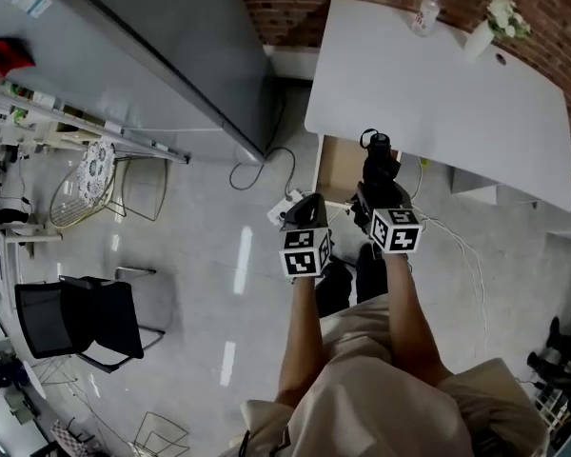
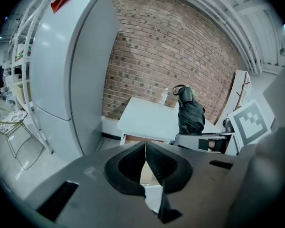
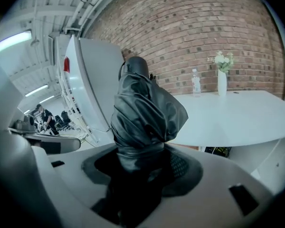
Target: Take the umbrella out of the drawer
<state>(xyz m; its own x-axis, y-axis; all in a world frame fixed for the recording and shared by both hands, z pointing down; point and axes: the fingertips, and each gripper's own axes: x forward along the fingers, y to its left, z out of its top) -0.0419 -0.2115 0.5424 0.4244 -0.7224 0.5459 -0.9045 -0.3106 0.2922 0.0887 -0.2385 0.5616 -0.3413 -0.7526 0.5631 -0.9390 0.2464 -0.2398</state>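
umbrella (image 3: 145,108) out in the air, task seemingly near done
my right tool (image 3: 141,172) clamped it upright; my left tool (image 2: 145,167) was closed, empty.

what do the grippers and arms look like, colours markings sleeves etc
The left gripper and right gripper look alike: grey moulded bodies, black textured fingers, and each carries a white cube printed with black square markers. No cables show on them. The forearms have no sleeves over them; the person wears beige clothing.
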